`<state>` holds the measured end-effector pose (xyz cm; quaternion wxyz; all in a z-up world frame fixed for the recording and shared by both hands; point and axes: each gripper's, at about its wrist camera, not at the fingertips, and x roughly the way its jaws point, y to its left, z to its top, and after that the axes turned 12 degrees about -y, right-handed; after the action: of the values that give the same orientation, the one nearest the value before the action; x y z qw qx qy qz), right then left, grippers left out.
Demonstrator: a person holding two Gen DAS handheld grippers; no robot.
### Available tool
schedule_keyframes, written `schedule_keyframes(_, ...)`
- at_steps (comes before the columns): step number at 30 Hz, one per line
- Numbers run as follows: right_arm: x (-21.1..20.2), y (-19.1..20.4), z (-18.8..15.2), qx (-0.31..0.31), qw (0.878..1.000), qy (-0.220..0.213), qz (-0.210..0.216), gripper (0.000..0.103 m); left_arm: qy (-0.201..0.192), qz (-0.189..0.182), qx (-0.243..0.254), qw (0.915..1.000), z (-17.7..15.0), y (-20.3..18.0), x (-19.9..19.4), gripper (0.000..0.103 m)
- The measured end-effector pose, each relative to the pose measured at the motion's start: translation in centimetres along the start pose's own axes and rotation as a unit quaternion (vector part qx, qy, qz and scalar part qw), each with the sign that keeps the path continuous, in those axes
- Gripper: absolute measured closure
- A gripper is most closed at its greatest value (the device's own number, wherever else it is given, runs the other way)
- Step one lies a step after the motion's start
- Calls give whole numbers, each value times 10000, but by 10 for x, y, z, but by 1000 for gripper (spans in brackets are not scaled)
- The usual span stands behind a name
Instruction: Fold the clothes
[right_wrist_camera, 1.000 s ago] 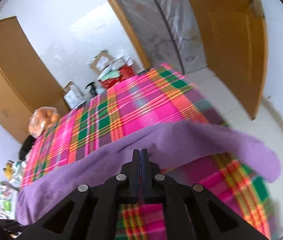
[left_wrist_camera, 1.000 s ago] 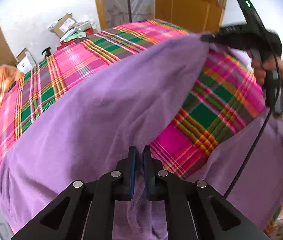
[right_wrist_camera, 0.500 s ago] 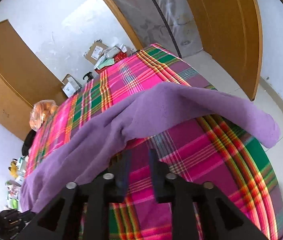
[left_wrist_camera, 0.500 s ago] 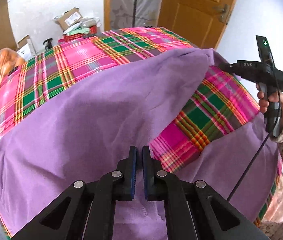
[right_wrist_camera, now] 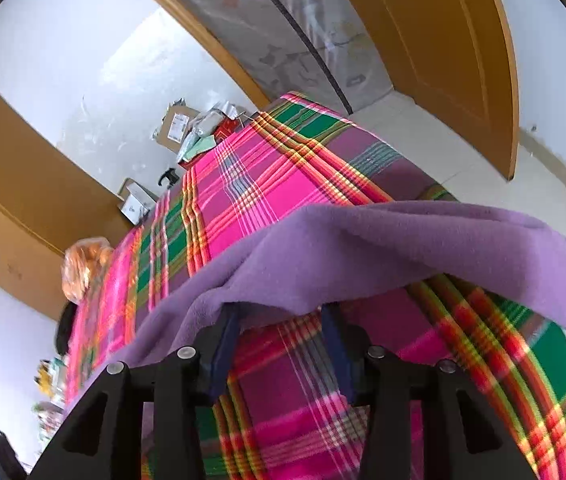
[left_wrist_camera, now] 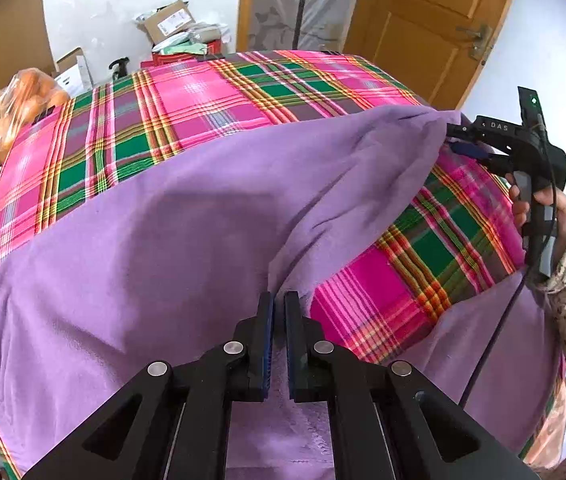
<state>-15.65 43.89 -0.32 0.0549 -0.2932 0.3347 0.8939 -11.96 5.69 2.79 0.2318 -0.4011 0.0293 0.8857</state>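
First fold nearly down: purple garment [left_wrist_camera: 187, 232] draped mid-frame over plaid cloth [left_wrist_camera: 203, 96], left gripper [left_wrist_camera: 279, 308] pinched on its near edge, right gripper [right_wrist_camera: 283, 312] jaws opening, fabric slipping free; smoothing & further folds left.

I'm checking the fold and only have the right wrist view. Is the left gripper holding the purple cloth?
Observer: Yes. The left gripper is shut on a near edge of the purple cloth.
Operator: How does the right gripper look from that side?
Observer: The right gripper is at the cloth's far corner. Its jaws are opening and the corner is draped over them.
Operator: What's below my wrist?
Observer: More of the cloth lies under the right hand, with bare plaid sheet between the two parts.
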Motion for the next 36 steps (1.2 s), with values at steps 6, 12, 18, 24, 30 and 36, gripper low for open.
schedule_keyframes(6,3,-15,10,542,9983,45,198,75,26,5,-62,10000,0,2,2,98)
schedule_keyframes(12,-8,-14,17,448,9988,-188,55,99,38,2,-105,9999,0,3,3,98)
schedule_keyframes(18,-41,-4,24,152,9983,-564,-17,100,18,-41,-99,9999,-1,1,0,98)
schedule_keyframes(24,-87,3,29,8,9967,-804,-128,100,-72,-138,-221,9996,-5,5,-11,98)
schedule_keyframes(30,-96,-9,16,-128,9953,-692,-667,100,-8,-185,-306,9994,-12,9,-13,98)
schedule_keyframes(36,-71,-25,7,30,9949,-421,-920,100,69,-328,-161,9993,-9,-5,-7,89)
